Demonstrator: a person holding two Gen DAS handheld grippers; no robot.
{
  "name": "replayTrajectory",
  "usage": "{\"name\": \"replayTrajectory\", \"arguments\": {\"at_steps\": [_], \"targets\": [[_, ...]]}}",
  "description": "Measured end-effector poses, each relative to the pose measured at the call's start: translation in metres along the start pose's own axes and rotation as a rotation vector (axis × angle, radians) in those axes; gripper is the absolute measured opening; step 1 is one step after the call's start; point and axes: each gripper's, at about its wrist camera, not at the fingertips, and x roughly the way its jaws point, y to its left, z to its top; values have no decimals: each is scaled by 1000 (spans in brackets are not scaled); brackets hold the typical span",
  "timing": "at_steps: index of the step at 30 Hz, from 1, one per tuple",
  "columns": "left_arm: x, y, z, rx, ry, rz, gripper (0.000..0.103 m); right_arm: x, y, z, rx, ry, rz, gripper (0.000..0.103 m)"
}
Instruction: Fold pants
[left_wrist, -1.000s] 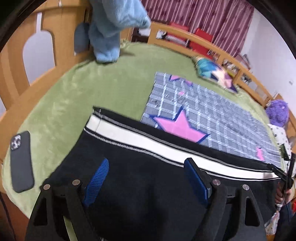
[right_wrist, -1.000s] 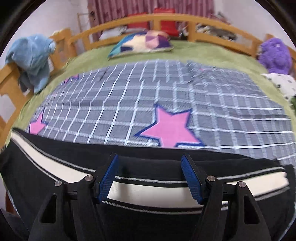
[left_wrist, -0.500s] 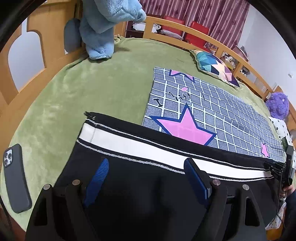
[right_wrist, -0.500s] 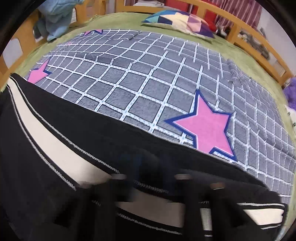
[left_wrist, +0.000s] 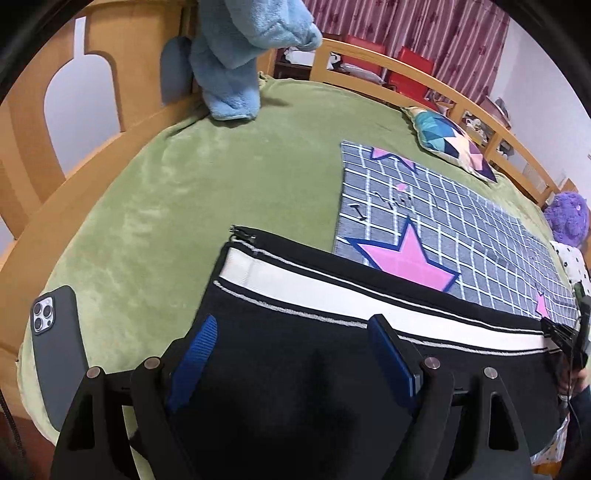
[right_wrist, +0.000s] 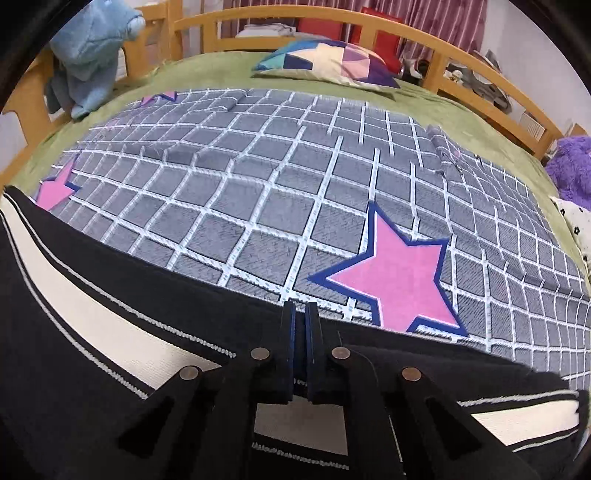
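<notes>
Black pants (left_wrist: 295, 376) with a white side stripe (left_wrist: 332, 291) lie flat across the near edge of the bed. My left gripper (left_wrist: 295, 350) hovers open over the black cloth near their left end, its blue pads (left_wrist: 195, 350) wide apart and holding nothing. My right gripper (right_wrist: 300, 314) is shut, its pads pinched together on the far black edge of the pants (right_wrist: 92, 295). In the left wrist view the right gripper (left_wrist: 576, 332) shows at the far right, clamped on the pants' end.
A green bed cover (left_wrist: 203, 184) carries a grey checked blanket with pink stars (right_wrist: 295, 184) just beyond the pants. A dark phone (left_wrist: 59, 350) lies at the near left. A blue fleece garment (left_wrist: 236, 55) hangs on the wooden rail (left_wrist: 110, 122); a patterned pillow (right_wrist: 325, 62) and a purple plush (right_wrist: 569, 166) sit farther back.
The right gripper's jaws, open over the pants a second ago, have closed on the pants' far edge. The left gripper has drifted a little toward the pants' left end, still open.
</notes>
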Motion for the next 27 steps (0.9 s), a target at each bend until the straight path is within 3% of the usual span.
{"name": "replayTrajectory", "arguments": {"at_steps": [3,7,9,11,12,14,16,18,20,24,27], "targets": [[11,1,5,-2,6,12,82,-11,-13,0,90,-4,29,15],[29,1,19,10,-16,86,82,-46,-20,-9,131,-60,-50,35],[43,3,28,-2,-10,97,80,-62,-24,-16,143,-77,-66,39],[56,5,33,-10,10,94,54,-70,-26,-25,158,-69,-99,44],[67,6,37,-15,34,108,50,-71,-29,-31,175,-64,-117,44],[78,5,40,-4,44,174,17,-65,-37,-40,205,-46,-134,44],[84,6,46,41,12,241,7,-47,-47,-45,246,6,-156,44],[83,14,54,22,-29,237,4,-21,-56,-49,284,66,-184,46],[87,18,60,42,-31,328,4,-18,-55,-45,288,38,-213,48],[69,22,60,9,-21,192,3,-16,-52,-33,290,64,-257,49],[47,8,45,71,-20,134,5,-40,-52,-31,353,34,-220,49]]}}
